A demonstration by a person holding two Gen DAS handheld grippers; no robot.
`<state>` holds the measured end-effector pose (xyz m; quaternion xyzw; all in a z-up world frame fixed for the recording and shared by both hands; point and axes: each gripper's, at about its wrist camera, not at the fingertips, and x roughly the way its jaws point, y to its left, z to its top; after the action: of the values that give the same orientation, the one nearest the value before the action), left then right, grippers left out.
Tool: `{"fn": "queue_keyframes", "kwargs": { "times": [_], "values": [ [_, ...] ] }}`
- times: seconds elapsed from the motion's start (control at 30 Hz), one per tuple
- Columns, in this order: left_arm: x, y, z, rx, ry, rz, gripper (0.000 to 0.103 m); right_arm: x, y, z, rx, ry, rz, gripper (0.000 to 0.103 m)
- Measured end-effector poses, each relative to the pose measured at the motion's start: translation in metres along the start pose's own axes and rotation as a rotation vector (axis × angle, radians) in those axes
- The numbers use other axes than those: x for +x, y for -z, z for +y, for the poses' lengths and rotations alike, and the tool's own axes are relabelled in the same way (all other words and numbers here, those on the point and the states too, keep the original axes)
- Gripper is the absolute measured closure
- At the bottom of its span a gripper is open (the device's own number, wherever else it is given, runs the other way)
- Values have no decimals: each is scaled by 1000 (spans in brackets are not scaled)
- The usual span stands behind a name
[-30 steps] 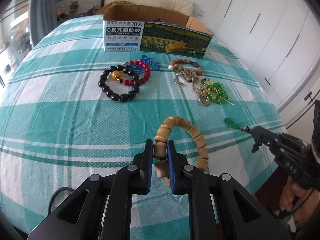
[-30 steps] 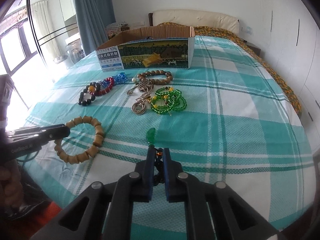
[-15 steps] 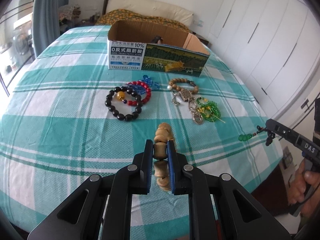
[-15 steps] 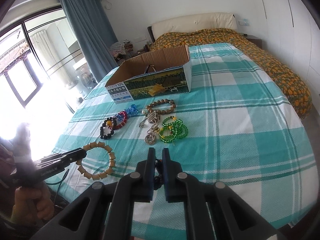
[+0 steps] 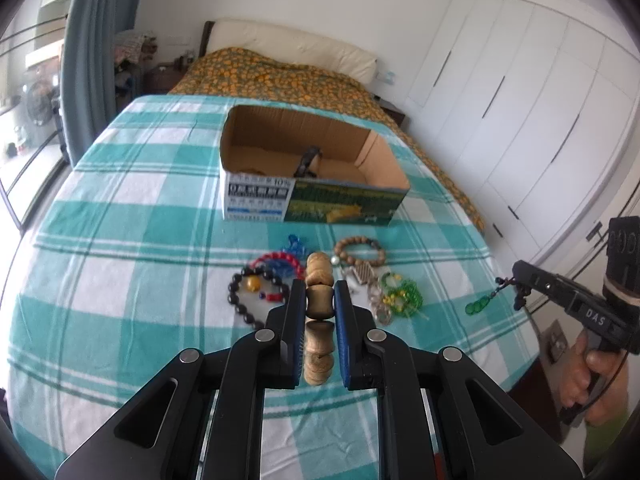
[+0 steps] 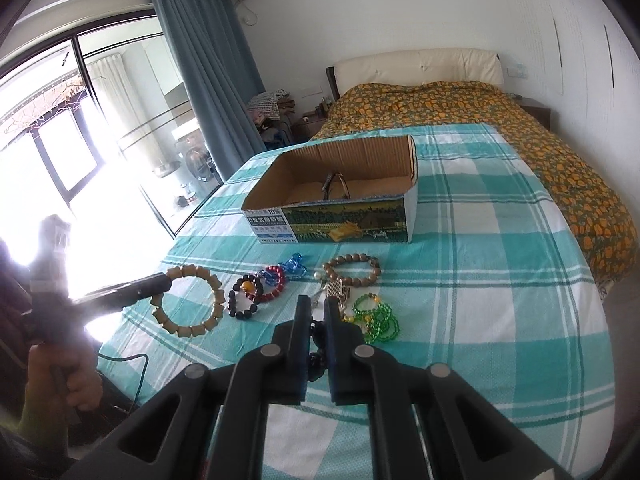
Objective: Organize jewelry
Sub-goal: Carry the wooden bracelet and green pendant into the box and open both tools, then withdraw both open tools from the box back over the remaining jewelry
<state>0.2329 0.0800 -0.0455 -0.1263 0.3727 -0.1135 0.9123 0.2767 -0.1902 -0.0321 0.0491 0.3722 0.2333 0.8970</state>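
Hanging clear above the checked bedspread, the wooden bead bracelet is pinched between the fingers of the left gripper, clamped on one bead. To its right, the right gripper is closed on the cord of a green pendant, which dangles beyond the bed's edge. Ahead of both grippers, the black bead bracelet, red bracelet, brown bracelet and green beads lie on the cloth, and farther on stands the open cardboard box.
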Motion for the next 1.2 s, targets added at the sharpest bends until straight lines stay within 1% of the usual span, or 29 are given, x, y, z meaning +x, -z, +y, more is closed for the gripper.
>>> {"fn": "queue_keyframes", "kwargs": {
  "times": [0.17,0.27,0.33,0.43,0.53,0.67,0.73,0.8,0.83,0.87,0.9,0.93,0.97,1.0,1.03,1.1,1.2],
  "values": [
    [-3,-59,2,40,-6,-60,91,12,-49,4,-46,-25,-33,96],
    [10,-95,2,70,-25,-83,91,26,-84,4,-71,-26,-57,96],
    [27,-116,6,73,-25,-81,91,41,-107,1,-74,-28,-67,96],
    [65,-143,13,63,-26,-49,91,71,-136,-7,-71,-21,-63,96],
    [109,-161,21,46,-45,-6,91,112,-154,-17,-80,6,-26,96],
    [166,-175,29,39,-81,63,91,170,-160,-33,-79,50,56,96],
    [191,-178,31,47,-99,93,91,192,-156,-41,-72,65,85,96],
    [212,-178,31,71,-133,120,89,213,-152,-47,-66,64,110,96],
    [220,-176,31,83,-158,136,83,220,-149,-50,-63,74,125,94],
    [225,-173,30,95,-186,153,74,227,-146,-52,-60,90,135,94],
    [227,-169,30,103,-206,162,50,231,-144,-54,-55,101,144,89],
    [225,-166,31,110,-217,151,32,231,-141,-56,-47,109,146,67],
    [218,-162,32,117,-225,133,27,227,-138,-57,-35,115,137,37],
    [209,-157,33,126,-233,120,21,221,-134,-56,-28,116,121,30],
    [198,-152,33,134,-236,111,18,214,-131,-54,-31,115,113,29],
    [173,-141,35,143,-231,98,16,197,-120,-49,-45,124,99,29],
    [123,-114,41,160,-228,88,12,163,-94,-41,-85,173,67,26]
  ]
}}
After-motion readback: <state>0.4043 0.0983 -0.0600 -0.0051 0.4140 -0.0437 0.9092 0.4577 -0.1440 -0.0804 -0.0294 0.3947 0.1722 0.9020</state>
